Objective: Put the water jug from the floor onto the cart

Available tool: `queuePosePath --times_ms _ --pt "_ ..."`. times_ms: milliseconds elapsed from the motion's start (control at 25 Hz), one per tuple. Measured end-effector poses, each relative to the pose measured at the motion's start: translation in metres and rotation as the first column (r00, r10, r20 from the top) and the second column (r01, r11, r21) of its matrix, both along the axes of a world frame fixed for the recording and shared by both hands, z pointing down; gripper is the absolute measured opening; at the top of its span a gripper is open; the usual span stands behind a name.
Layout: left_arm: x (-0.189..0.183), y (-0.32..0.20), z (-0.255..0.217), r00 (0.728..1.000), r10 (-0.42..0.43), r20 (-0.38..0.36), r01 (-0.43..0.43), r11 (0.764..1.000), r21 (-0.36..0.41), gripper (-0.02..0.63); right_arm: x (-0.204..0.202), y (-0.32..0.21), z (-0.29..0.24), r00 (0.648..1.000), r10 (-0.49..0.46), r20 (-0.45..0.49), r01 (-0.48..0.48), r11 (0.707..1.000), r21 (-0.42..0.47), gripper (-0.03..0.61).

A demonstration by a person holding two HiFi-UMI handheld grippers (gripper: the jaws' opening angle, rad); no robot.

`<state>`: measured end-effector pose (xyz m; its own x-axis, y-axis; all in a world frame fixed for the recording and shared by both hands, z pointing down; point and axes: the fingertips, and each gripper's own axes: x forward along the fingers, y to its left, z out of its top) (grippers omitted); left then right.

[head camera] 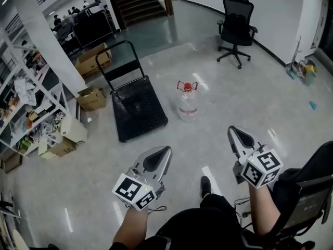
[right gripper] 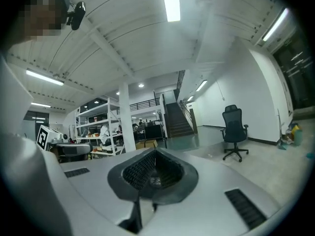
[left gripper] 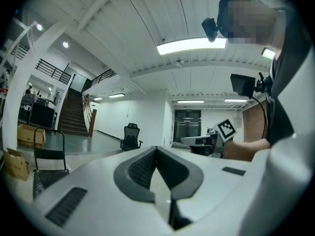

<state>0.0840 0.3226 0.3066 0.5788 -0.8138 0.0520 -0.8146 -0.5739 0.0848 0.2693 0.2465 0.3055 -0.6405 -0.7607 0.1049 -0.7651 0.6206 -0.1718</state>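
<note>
- I hold the left gripper (head camera: 165, 150) and the right gripper (head camera: 232, 130) about level in front of me. Both have their jaws closed together, with nothing between them.
- The clear plastic water jug with a red cap and red handle (head camera: 187, 102) stands upright on the glossy grey floor (head camera: 250, 87). It is just beside the right edge of the black flat platform cart with a tall push handle (head camera: 138, 108), and well ahead of both grippers.
- If I arrive with closed jaws, the tips may knock the jug over, so I must open them first.
- The red handle looks thin, and I cannot tell how full the jug is. With one gripper only, I think the jug could slip or swing.
- The cart probably rolls, so a bump from the jug could push it away.
</note>
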Motion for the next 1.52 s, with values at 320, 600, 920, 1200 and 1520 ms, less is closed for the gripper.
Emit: queuePosePath --times_ms 320,600,920,1200,1520 --pt "0.014 -0.148 0.000 0.995 -0.097 0.020 0.099 0.992 -0.076 0.002 0.020 -0.158 -0.006 0.994 -0.070 -0.083 0.073 0.997 0.033 0.002" --pt "-0.005 -0.229 0.015 0.985 -0.172 0.013 0.172 0.975 -0.142 0.002 0.009 -0.254 0.006 0.992 -0.109 -0.057 0.109 0.994 -0.007 0.002" --pt "-0.041 -0.341 0.052 0.987 -0.159 -0.037 0.149 0.968 -0.204 0.002 -0.024 -0.365 0.036 0.997 -0.066 -0.038 0.063 0.996 -0.059 0.003" --pt "-0.101 -0.452 0.037 0.992 -0.097 -0.081 0.086 0.988 -0.130 0.002 -0.087 -0.466 0.003 0.999 -0.030 -0.031 0.029 0.999 -0.017 0.003" --pt "-0.135 -0.566 0.044 0.986 -0.064 -0.152 0.041 0.988 -0.147 0.002 -0.127 -0.559 0.025 0.997 -0.035 -0.067 0.033 0.999 -0.035 0.005"
